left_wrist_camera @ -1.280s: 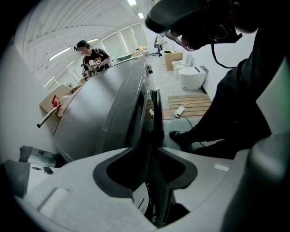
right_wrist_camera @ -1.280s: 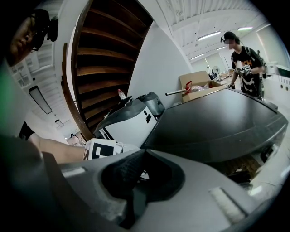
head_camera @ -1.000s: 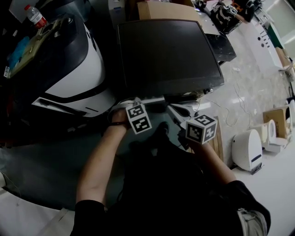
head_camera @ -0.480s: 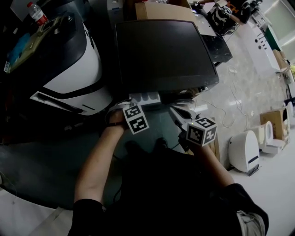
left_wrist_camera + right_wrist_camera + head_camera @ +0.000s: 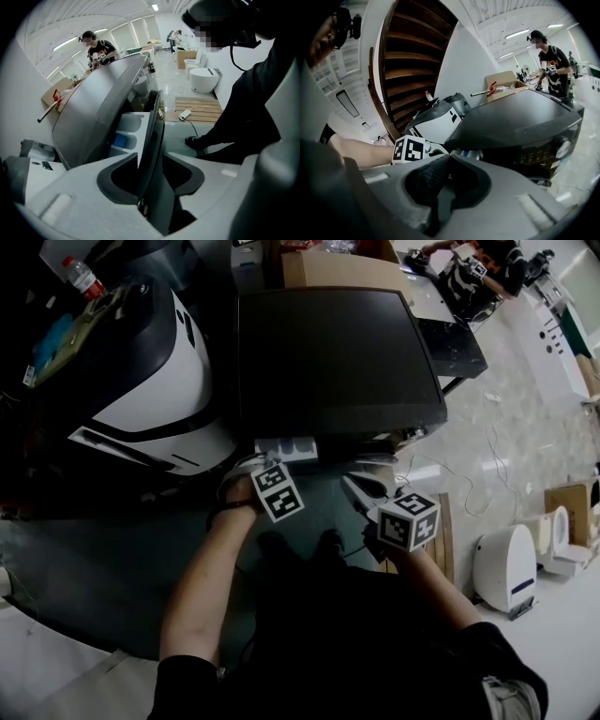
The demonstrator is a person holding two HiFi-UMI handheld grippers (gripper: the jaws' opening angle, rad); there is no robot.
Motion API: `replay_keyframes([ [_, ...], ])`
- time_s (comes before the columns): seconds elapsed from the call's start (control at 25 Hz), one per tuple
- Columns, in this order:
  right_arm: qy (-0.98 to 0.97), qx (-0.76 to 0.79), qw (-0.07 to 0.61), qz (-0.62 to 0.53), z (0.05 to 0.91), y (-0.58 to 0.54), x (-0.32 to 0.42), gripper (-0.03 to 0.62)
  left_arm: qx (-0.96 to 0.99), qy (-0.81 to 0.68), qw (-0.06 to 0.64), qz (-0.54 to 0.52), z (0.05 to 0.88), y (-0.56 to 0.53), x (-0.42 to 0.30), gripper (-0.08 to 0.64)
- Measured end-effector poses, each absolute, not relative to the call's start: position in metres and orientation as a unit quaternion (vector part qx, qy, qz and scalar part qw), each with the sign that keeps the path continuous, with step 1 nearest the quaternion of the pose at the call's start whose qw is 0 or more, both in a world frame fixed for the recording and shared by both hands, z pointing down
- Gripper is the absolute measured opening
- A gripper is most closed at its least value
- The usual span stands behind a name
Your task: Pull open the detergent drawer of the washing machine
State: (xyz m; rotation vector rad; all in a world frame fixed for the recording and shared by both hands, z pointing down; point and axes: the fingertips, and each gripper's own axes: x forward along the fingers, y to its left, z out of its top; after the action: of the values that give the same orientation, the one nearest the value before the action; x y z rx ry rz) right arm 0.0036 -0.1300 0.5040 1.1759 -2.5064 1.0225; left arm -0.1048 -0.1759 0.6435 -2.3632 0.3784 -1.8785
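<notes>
The washing machine (image 5: 337, 362) shows its dark top in the head view. Its white detergent drawer (image 5: 286, 447) sticks out of the front at the left. My left gripper (image 5: 269, 467) points steeply down at the drawer's front edge. In the left gripper view the drawer's dark front panel (image 5: 151, 126) stands edge-on between the jaws of the left gripper (image 5: 150, 157), which are opening, with gaps beside the pads. White compartments (image 5: 127, 127) with a blue insert lie behind it. My right gripper (image 5: 364, 489) hangs to the right, shut and empty, with its fingertips (image 5: 440, 161) meeting.
A white-and-black appliance (image 5: 150, 371) stands left of the machine, with a bottle (image 5: 80, 276) beyond it. A cardboard box (image 5: 337, 266) sits behind. A wooden pallet (image 5: 441, 540), cables and white toilets (image 5: 506, 563) lie to the right. A person (image 5: 478, 263) works at the back.
More of the white drawer now shows in front of the machine. Both grippers have shifted a little with my arms towards my body.
</notes>
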Motion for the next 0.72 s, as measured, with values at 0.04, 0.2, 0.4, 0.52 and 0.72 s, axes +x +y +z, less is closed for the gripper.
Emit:
replay_keyframes([
  [0.04, -0.846, 0.395, 0.094, 0.347, 0.505, -0.129, 0.009, 0.003, -0.776, 0.131, 0.042, -0.616, 0.643, -0.175, -0.105, 0.171],
  [0.2, -0.850, 0.383, 0.086, 0.350, 0.506, -0.129, 0.024, 0.003, -0.776, 0.147, 0.019, -0.613, 0.639, -0.165, -0.105, 0.094],
  [0.4, -0.856, 0.370, 0.082, 0.351, 0.504, -0.123, 0.032, 0.004, -0.769, 0.160, 0.010, -0.619, 0.639, -0.150, -0.103, 0.097],
  [0.52, -0.861, 0.362, 0.082, 0.349, 0.502, -0.119, 0.034, 0.003, -0.764, 0.162, 0.007, -0.624, 0.639, -0.144, -0.103, 0.097],
  [0.72, -0.867, 0.353, 0.082, 0.343, 0.498, -0.118, 0.037, 0.003, -0.761, 0.156, 0.000, -0.630, 0.640, -0.130, -0.102, 0.097],
])
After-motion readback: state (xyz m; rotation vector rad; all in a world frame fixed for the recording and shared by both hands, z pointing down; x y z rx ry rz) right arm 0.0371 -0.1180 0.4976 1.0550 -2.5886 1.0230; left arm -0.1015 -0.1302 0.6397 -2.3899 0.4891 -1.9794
